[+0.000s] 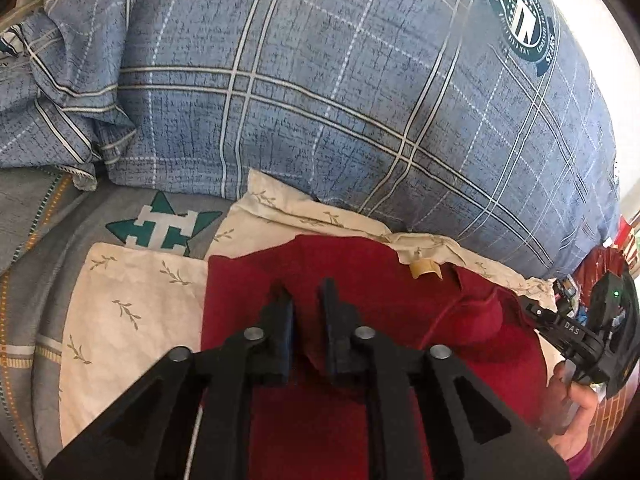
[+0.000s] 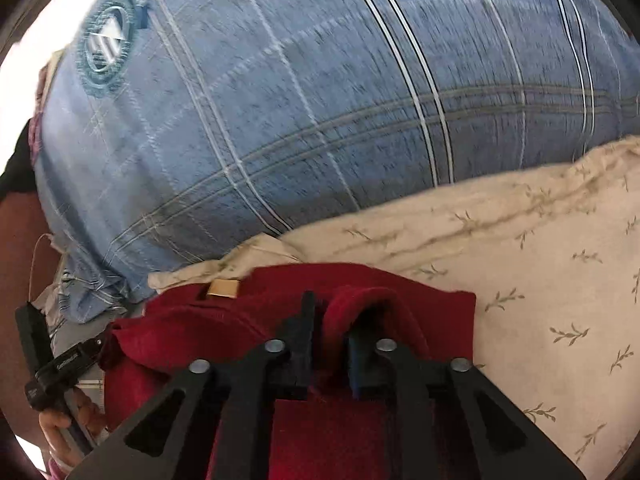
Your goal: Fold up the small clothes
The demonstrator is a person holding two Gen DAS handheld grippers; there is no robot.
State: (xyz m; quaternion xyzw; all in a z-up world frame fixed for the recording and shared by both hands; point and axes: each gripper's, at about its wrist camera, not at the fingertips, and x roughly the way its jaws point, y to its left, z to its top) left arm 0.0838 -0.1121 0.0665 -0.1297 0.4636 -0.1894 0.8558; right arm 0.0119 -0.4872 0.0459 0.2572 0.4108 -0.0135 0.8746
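Observation:
A dark red garment (image 1: 380, 292) lies folded on a cream leaf-print cloth (image 1: 132, 300), with a tan label (image 1: 424, 268) at its far edge. My left gripper (image 1: 308, 304) points down at the garment's left part. Its jaws stand slightly apart, red cloth shows in the gap, and the pads do not press it. My right gripper (image 2: 330, 320) is over the same garment (image 2: 192, 332), slightly open. A raised hump of red cloth arches between its fingers and over the right fingertip. Each gripper shows in the other's view: the right gripper (image 1: 576, 332), the left gripper (image 2: 60, 364).
A big blue plaid pillow (image 1: 320, 100) rises right behind the garment and fills the far side (image 2: 280, 120). A grey sheet with a green star (image 1: 160, 228) lies left. The cream cloth (image 2: 520, 260) spreads right. A hand (image 1: 580, 404) holds each gripper.

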